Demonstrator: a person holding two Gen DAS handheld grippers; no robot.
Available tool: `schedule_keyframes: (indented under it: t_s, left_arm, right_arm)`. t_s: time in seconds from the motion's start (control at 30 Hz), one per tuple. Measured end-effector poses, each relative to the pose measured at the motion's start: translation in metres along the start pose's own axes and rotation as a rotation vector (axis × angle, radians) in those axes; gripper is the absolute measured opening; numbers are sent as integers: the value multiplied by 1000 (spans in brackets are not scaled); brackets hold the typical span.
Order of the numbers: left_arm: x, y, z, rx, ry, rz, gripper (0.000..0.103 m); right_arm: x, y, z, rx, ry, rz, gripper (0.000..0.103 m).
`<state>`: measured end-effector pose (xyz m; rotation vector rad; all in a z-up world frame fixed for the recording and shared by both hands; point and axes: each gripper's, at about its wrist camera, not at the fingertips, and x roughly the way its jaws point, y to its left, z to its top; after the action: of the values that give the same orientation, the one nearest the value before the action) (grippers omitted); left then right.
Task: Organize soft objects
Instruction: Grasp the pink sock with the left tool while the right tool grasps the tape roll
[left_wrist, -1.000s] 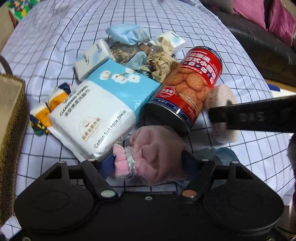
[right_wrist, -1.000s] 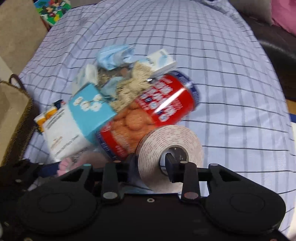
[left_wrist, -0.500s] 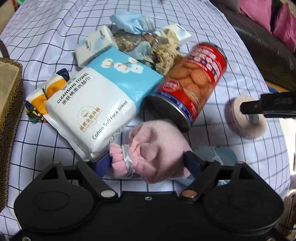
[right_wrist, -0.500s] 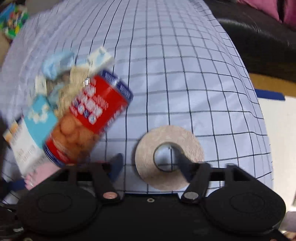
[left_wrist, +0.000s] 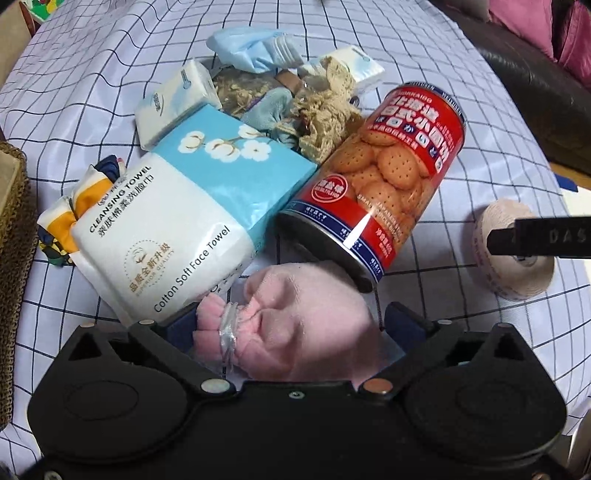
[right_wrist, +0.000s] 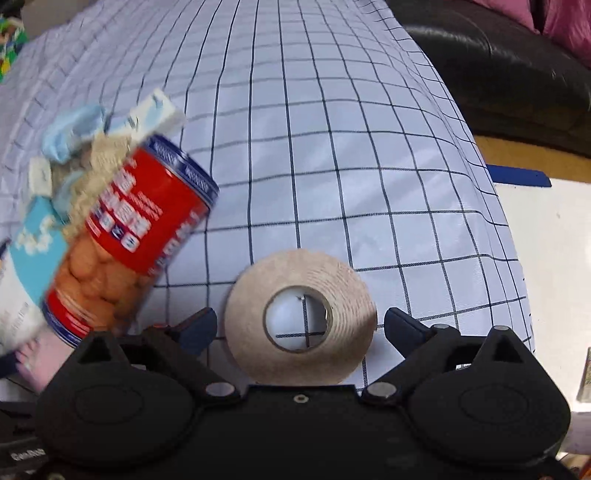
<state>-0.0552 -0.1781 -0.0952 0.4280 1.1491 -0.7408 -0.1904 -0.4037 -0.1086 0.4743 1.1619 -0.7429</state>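
Both claws are opening. The left claw is releasing a pink cloth bundle, lying between its spread fingers near the biscuit tin. The right claw is straddling a tape roll on the checked cloth. Advice: lift straight up, avoiding snags.

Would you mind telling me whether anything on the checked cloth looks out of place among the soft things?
Yes: a red biscuit tin lies tipped on its side, leaning against the face towel pack and the pink cloth bundle. It is a hard metal can in a pile of soft goods, and on its side it may roll.
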Motion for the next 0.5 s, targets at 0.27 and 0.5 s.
schedule_keyframes:
  t_s: [0.27, 0.5]
  left_arm:
    - [11, 7, 2, -45, 38, -15, 86]
    - [-4, 17, 1, -66, 17, -36, 79]
  right_arm:
    - [3, 18, -11, -96, -15, -63, 94]
    - [-13, 19, -7, -114, -43, -27, 92]
